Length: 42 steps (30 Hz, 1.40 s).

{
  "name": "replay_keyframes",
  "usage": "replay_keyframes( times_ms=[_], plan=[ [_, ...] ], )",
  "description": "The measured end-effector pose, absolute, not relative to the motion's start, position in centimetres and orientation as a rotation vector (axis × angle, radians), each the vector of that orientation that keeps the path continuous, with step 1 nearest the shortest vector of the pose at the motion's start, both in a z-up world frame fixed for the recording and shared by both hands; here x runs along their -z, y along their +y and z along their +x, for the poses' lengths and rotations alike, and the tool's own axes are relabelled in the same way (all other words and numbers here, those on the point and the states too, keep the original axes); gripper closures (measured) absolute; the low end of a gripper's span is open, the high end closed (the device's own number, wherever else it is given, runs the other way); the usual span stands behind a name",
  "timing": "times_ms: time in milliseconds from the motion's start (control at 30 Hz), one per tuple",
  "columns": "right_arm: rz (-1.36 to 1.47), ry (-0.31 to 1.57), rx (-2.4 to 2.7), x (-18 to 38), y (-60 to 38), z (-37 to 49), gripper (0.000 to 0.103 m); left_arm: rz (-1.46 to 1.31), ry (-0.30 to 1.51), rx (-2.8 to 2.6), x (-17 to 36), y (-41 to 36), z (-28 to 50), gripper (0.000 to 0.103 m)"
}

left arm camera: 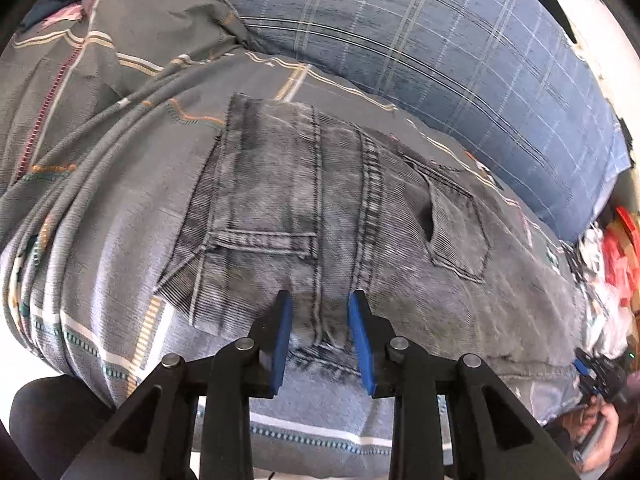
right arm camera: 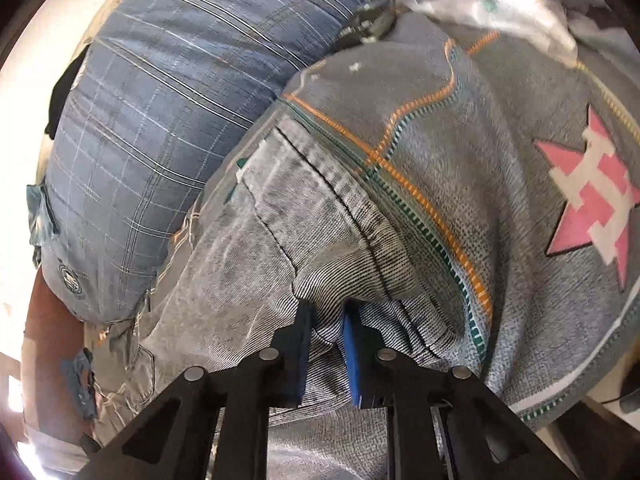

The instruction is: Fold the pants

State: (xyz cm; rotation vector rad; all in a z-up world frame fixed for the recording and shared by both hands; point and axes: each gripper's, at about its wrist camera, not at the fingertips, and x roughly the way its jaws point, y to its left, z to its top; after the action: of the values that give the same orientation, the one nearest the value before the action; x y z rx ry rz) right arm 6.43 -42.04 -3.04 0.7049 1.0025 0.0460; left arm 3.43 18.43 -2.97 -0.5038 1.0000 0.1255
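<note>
Grey washed jeans (left arm camera: 320, 200) lie spread on the bed, back pocket up. My left gripper (left arm camera: 320, 296) stands open at their near edge, its blue pads on either side of a raised seam without pressing it. In the right wrist view the jeans (right arm camera: 280, 240) run from a hem at the upper left down to the fingers. My right gripper (right arm camera: 328, 306) is shut on a bunched fold of the denim, and the cloth hides its pad tips. At the far right of the left wrist view, that right gripper (left arm camera: 596, 372) shows small, held by a hand (left arm camera: 600, 420).
A grey patterned bedcover (left arm camera: 120, 200) with a pink star motif (right arm camera: 592, 196) lies under the jeans. A large blue plaid pillow (left arm camera: 440, 40) sits behind them. Red and white clutter (left arm camera: 616, 248) is beyond the bed's right side. The bed's edge drops off at the lower left.
</note>
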Motion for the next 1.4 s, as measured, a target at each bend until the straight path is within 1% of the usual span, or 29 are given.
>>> replay_keyframes(
  times_ms=[67,100,133,200,233,300,333,367,433,500,567,600,633,667,767,900,1100,1133,1200,1267,1333,1367,1400],
  plan=[
    [0.67,0.976,-0.072,1.3,-41.6,5.8,0.089,-0.487,1.005,-0.155,2.9,18.5,3.6,0.073],
    [0.659,0.963,-0.081,0.3,-41.4,5.3,0.09,-0.487,1.01,-0.162,3.0,18.8,3.9,0.073],
    [0.644,0.942,-0.091,-0.9,-41.2,4.4,0.094,-0.492,1.013,-0.166,3.2,19.2,4.1,0.073],
    [0.614,0.916,-0.078,-2.2,-41.4,3.2,0.096,-0.497,1.017,-0.169,3.3,19.9,4.3,0.073],
    [0.601,0.924,-0.057,-2.0,-41.8,2.8,0.096,-0.499,1.017,-0.17,3.5,20.0,4.5,0.073],
    [0.567,1.011,0.005,0.7,-42.8,3.2,0.096,-0.493,1.022,-0.16,3.5,20.1,5.0,0.073],
    [0.575,1.044,0.017,1.8,-43.2,3.2,0.091,-0.48,1.021,-0.161,3.4,20.0,5.0,0.073],
    [0.611,1.069,0.004,2.8,-43.4,3.0,0.091,-0.459,1.019,-0.161,3.2,19.8,4.9,0.073],
    [0.672,1.03,-0.05,2.7,-43.1,2.0,0.091,-0.433,1.006,-0.158,2.4,19.1,4.4,0.073],
    [0.711,0.989,-0.121,2.0,-41.7,1.4,0.085,-0.432,0.974,-0.126,1.5,18.0,3.3,0.073],
    [0.761,0.969,-0.186,1.9,-40.5,1.7,0.063,-0.437,0.954,-0.074,1.0,16.5,2.5,0.073],
    [0.768,0.969,-0.199,1.9,-40.0,2.1,0.056,-0.462,0.951,-0.043,1.1,15.7,2.3,0.072],
    [0.766,0.963,-0.186,2.0,-39.6,2.7,0.045,-0.488,0.955,-0.023,1.3,15.3,2.3,0.072],
    [0.773,0.956,-0.175,2.0,-39.6,3.1,0.041,-0.523,0.963,0.001,1.7,14.9,2.5,0.072],
    [0.863,0.937,-0.14,2.8,-40.3,4.3,0.041,-0.592,0.993,-0.005,3.3,14.4,2.8,0.072],
    [0.903,0.934,-0.123,3.4,-40.7,4.9,0.041,-0.759,1.016,-0.007,5.2,15.6,3.1,0.072],
    [0.941,0.927,-0.103,3.3,-41.6,4.1,0.041,-0.834,0.986,-0.024,4.5,16.5,3.5,0.071],
    [0.944,0.924,-0.105,3.2,-41.8,3.7,0.041,-0.847,0.981,-0.035,4.6,16.5,3.5,0.07],
    [0.943,0.933,-0.091,3.2,-42.2,3.5,0.041,-0.861,0.967,-0.053,4.5,16.6,3.3,0.063],
    [0.969,0.932,-0.067,3.4,-43.0,3.6,0.041,-0.888,0.96,-0.067,4.4,16.6,2.5,0.063],
    [0.999,0.936,-0.068,3.7,-43.4,4.0,0.041,-0.904,0.935,-0.062,3.9,16.4,2.2,0.058],
    [0.994,0.943,-0.068,3.8,-43.3,4.3,0.041,-0.893,0.922,-0.065,3.6,16.2,2.3,0.054],
    [0.986,0.952,-0.061,3.9,-43.3,4.6,0.041,-0.882,0.916,-0.07,3.5,16.1,2.5,0.053]
  ],
)
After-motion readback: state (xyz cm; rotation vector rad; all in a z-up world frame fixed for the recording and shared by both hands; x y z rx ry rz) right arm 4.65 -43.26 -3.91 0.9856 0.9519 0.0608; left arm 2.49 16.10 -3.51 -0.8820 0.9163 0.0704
